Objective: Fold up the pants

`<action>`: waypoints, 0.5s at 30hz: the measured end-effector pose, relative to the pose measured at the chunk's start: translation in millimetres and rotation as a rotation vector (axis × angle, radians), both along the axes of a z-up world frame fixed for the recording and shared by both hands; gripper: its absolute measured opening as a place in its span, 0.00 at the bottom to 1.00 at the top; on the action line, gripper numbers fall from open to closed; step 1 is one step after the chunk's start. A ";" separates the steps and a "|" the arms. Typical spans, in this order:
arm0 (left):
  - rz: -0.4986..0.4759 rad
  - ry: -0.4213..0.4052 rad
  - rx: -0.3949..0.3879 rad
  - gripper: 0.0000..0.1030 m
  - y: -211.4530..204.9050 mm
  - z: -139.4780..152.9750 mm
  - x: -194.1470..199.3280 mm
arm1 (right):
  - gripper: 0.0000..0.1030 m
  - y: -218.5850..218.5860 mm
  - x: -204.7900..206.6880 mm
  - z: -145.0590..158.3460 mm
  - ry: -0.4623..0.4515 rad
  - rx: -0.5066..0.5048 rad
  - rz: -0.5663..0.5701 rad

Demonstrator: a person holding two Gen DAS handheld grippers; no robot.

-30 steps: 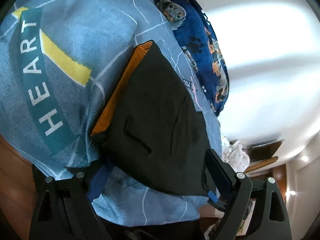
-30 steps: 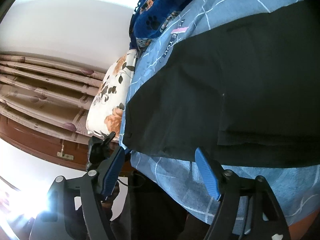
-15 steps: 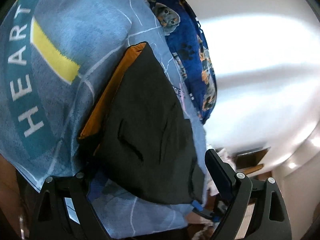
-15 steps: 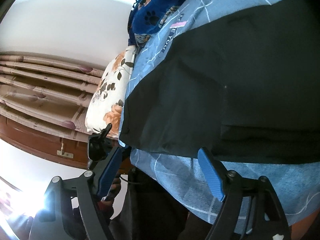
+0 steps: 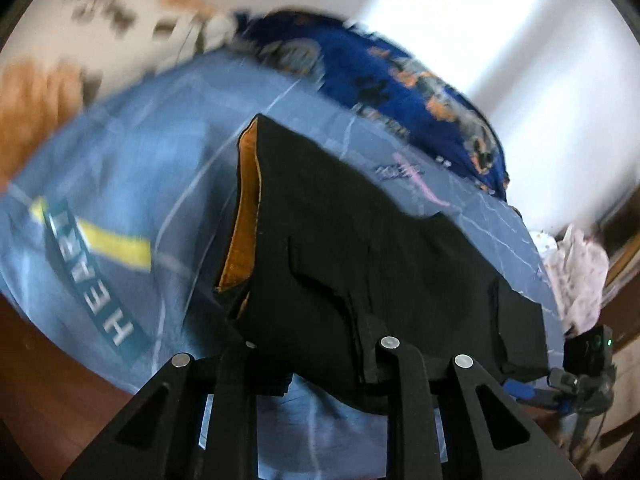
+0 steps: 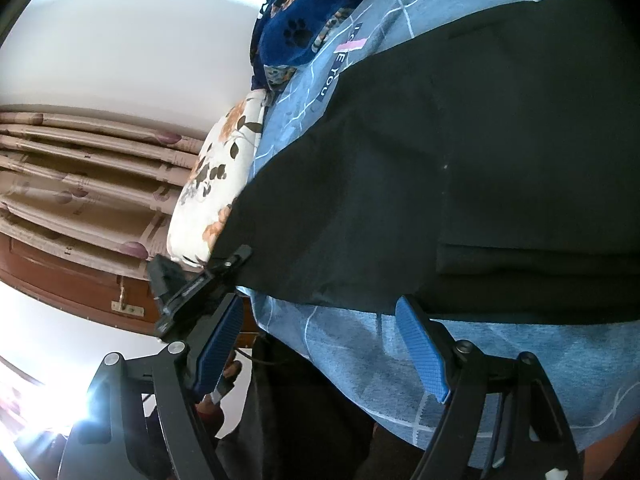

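Black pants (image 5: 360,248) with an orange lining (image 5: 244,216) lie on a blue bedsheet (image 5: 132,176). My left gripper (image 5: 316,352) sits at their near edge. Its jaws are closing, with bunched black cloth pinched between them and lifted slightly. In the right wrist view the pants (image 6: 460,160) spread across the sheet (image 6: 360,344). My right gripper (image 6: 320,344) stands open just short of their near hem, with nothing between its blue pads (image 6: 420,352). The left gripper (image 6: 192,288) shows at the pants' left corner.
A dark blue paw-print blanket (image 5: 400,84) lies bunched at the far side of the bed. A floral pillow (image 6: 216,184) rests by the sheet's edge, with curtains (image 6: 80,168) and a wooden frame (image 6: 80,280) beyond. A person's dark clothing (image 6: 304,420) is below the bed edge.
The left gripper's jaws went from wide open to nearly together on the pants' near edge; it rose and rolled. The right gripper has stayed open in the same spot.
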State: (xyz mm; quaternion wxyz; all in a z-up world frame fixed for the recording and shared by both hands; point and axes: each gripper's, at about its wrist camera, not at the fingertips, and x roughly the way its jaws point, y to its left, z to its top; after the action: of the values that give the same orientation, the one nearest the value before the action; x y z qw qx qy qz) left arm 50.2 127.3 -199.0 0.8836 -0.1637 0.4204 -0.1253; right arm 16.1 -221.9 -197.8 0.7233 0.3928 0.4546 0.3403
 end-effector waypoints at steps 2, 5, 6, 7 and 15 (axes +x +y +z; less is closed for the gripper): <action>-0.007 -0.057 0.032 0.22 -10.6 14.7 -6.0 | 0.75 -0.3 -0.6 -0.5 -0.002 -0.001 -0.002; -0.021 -0.111 0.075 0.22 -27.2 29.5 -10.2 | 0.75 -0.6 -1.1 -1.1 -0.003 0.001 -0.003; -0.026 -0.122 0.086 0.22 -32.9 32.8 -9.5 | 0.75 -1.3 -1.4 -1.5 -0.002 0.002 -0.005; -0.035 -0.133 0.099 0.22 -38.1 36.2 -10.6 | 0.75 -1.4 -1.6 -1.8 -0.002 0.004 -0.006; -0.075 -0.188 0.156 0.22 -64.0 53.3 -18.3 | 0.75 -8.1 -2.9 -3.2 0.000 0.044 -0.029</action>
State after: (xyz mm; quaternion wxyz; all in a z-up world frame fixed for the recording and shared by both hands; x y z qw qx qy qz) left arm 32.0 63.2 -145.7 0.9239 -0.0659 0.3498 -0.1400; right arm 13.2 -230.1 -201.0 0.7194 0.4151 0.4411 0.3401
